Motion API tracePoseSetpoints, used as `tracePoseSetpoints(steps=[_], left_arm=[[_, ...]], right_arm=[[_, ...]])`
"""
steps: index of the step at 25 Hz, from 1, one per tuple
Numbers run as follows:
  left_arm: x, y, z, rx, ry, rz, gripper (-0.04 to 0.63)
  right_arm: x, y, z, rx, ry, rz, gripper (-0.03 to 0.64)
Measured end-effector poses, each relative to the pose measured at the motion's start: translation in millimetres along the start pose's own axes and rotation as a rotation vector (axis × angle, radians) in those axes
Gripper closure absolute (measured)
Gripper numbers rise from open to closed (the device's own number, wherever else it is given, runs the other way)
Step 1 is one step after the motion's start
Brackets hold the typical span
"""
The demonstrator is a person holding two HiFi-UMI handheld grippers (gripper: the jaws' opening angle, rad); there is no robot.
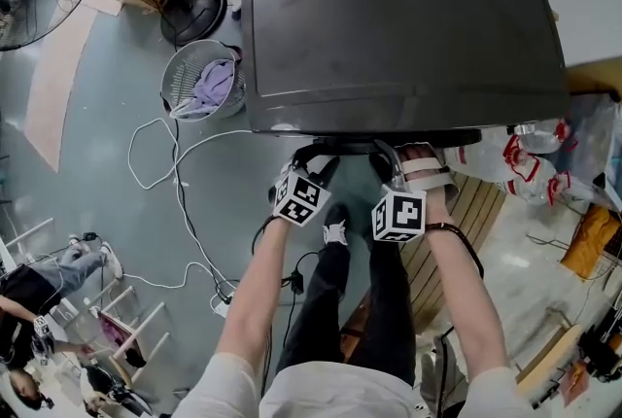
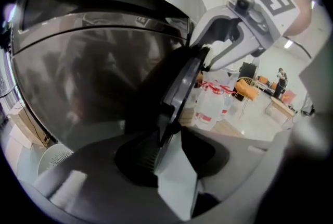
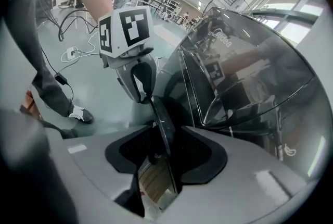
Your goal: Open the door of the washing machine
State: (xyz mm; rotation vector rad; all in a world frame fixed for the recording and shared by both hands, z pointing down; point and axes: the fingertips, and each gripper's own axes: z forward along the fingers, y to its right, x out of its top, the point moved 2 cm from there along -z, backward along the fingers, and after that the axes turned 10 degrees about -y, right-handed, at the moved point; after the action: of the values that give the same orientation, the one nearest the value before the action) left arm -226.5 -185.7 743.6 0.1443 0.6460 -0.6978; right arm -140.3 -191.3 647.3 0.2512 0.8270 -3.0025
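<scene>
The left gripper [image 1: 313, 156] and the right gripper [image 1: 393, 156] each hold their jaws spread, straddling the thin front edge of the dark washing machine door [image 1: 389, 27] without pinching it.

Dark glossy smooth plastic on washing machine door [image 1: 389, 17]; floor [image 1: 87, 173] smooth.

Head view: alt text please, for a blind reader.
Seen from above, a person's left gripper and right gripper, both open, are at the front edge of a dark washing machine lid. A basket stands beside it.
</scene>
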Motion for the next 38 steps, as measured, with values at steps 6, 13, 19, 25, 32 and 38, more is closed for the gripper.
tracePoseSetpoints(steps=[6,13,19,25,32,38], left_arm=[[3.1,0.5,6.3,-0.002,0.007,0.047,0.41],[8.7,3.7,13.8,-0.046,-0.015,0.127,0.408],[0.2,2.0,8.5,-0.076,-0.009,0.1,0.413],[0.6,2.2,7.5,-0.067,0.007,0.092,0.413],[-3.2,8.6,4.9,-0.087,0.01,0.097,0.416],[-19.5,25.1,-1.0,-0.1,0.042,0.087,0.423]], right_arm=[[-0.8,3.5,3.4,-0.002,-0.01,0.007,0.454],[-1.0,5.0,4.9,-0.012,-0.036,0.024,0.449],[5.7,-1.0,4.7,0.002,-0.034,0.042,0.449],[6.1,-0.9,4.0,-0.003,-0.038,0.058,0.449],[4.3,-7.4,1.1,0.011,-0.049,0.057,0.449],[6.9,-24.7,-7.3,0.038,-0.036,0.029,0.449]])
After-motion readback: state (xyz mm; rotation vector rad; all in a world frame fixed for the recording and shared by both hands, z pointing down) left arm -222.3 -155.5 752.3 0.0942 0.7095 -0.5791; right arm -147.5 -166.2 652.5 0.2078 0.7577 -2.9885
